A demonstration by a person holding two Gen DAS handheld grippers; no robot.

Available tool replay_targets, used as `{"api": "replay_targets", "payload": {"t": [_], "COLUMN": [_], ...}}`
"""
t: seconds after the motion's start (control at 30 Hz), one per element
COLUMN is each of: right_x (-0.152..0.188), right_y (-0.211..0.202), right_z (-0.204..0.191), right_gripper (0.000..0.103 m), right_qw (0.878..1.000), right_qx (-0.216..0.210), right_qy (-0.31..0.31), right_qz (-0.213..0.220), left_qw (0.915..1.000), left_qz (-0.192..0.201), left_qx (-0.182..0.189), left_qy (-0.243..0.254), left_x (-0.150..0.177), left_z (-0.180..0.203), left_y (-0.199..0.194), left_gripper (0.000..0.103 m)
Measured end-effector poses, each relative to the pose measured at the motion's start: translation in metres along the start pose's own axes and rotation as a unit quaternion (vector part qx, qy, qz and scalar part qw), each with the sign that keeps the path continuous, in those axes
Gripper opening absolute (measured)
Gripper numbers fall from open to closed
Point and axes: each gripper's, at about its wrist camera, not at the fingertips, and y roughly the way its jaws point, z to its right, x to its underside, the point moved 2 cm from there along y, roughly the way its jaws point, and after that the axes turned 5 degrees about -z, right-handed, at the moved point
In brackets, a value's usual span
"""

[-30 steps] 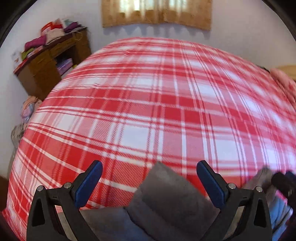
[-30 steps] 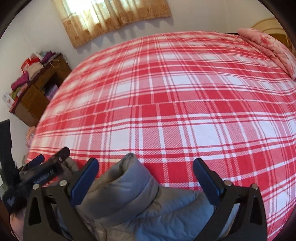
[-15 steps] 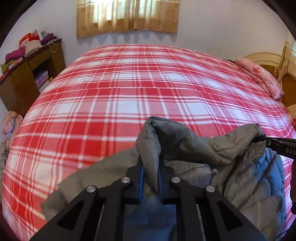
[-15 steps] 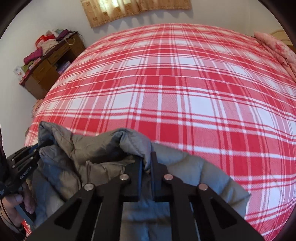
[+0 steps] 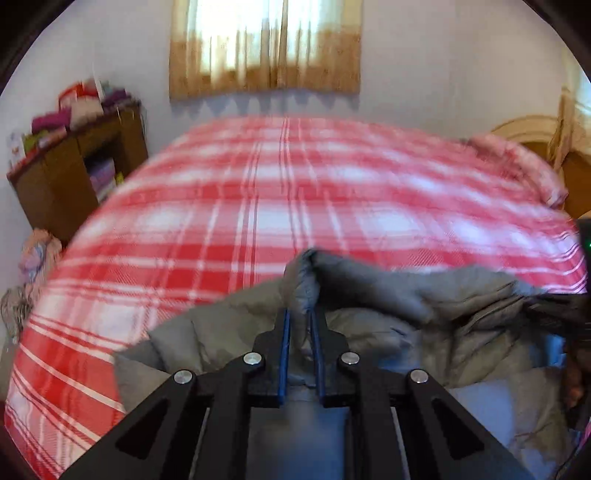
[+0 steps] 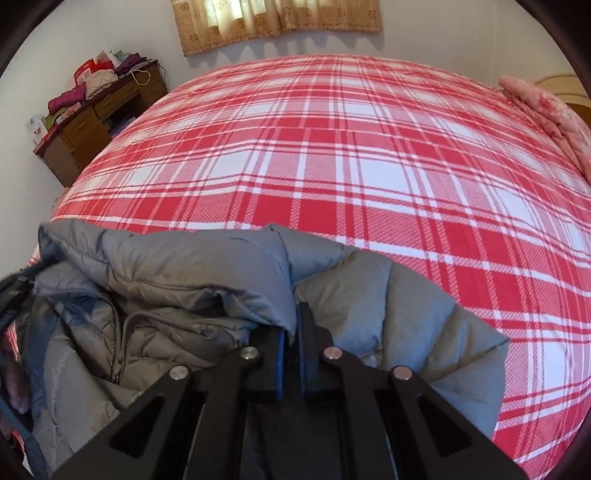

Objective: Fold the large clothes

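Grey quilted fabric fills the lower part of both wrist views: a padded jacket (image 6: 207,280) is held up over the near edge of a bed spread with a red and white plaid blanket (image 6: 332,155). The left gripper (image 5: 300,321) has its blue-lined fingers clenched on a raised ridge of the jacket's upper edge, and the right gripper (image 6: 291,325) pinches a similar fold of that edge, so the garment hangs between the two with a stretch of its top line spanning them. Gripping at two spaced points along one edge looks like a way to let the weight of the puffy body pull itself straight before it is laid down, which suits an early stage of folding; nothing is folded yet, and the front with its zipper (image 6: 123,332) still bunches loosely below the right gripper. A sleeve or side panel (image 6: 424,332) droops to the right and touches the blanket. The left wrist view is smeared with motion blur, so fine detail there cannot be read. Beyond the bed a wooden desk (image 6: 96,122) piled with folded clothes stands against the wall, a curtain (image 6: 277,18) hangs at the window, and a pink pillow (image 6: 546,107) lies at the headboard side. The broad open blanket ahead offers plenty of flat room to spread the jacket, and its slippery bulk will likely need smoothing.
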Motion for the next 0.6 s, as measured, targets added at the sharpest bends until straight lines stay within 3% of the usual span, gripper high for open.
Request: {"api": "replay_targets", "payload": {"t": [0.07,0.1,0.13,0.2,0.37,0.43,0.53,0.6], "right_x": [0.001,0.002,0.002,0.003,0.006,0.007,0.008,0.009], "right_y": [0.002,0.002,0.002,0.002,0.000,-0.002,-0.010,-0.019], "right_z": [0.002,0.002,0.002,0.000,0.001,0.002,0.006,0.008], "right_gripper": [0.007,0.007,0.007,0.007,0.008,0.008,0.016,0.032], "right_qw": [1.000,1.000,1.000,1.000,1.000,1.000,1.000,1.000], "right_qx": [-0.003,-0.004,-0.003,0.000,0.003,0.000,-0.014,-0.012], "right_qy": [0.004,0.003,0.002,-0.003,-0.013,-0.014,-0.015,-0.015], "right_qz": [0.002,0.003,0.004,0.008,0.014,0.014,0.015,0.018], "left_qw": [0.9994,0.9988,0.9975,0.9939,0.9852,0.9829,0.9823,0.9825], "left_qz": [0.030,0.042,0.060,0.078,-0.010,-0.052,-0.074,-0.068], "left_qx": [-0.015,-0.020,-0.028,-0.071,-0.169,-0.176,-0.172,-0.173], "left_qy": [-0.005,-0.012,-0.024,-0.035,-0.028,-0.013,0.011,0.014], "left_x": [-0.004,-0.006,-0.009,-0.021,-0.044,-0.031,-0.010,-0.005], "left_z": [-0.001,-0.002,-0.005,-0.008,-0.018,-0.019,-0.016,-0.015], "left_y": [-0.017,-0.022,-0.027,-0.026,0.032,0.054,0.065,0.062], "left_gripper": [0.039,0.069,0.090,0.092,0.092,0.092,0.092,0.092]}}
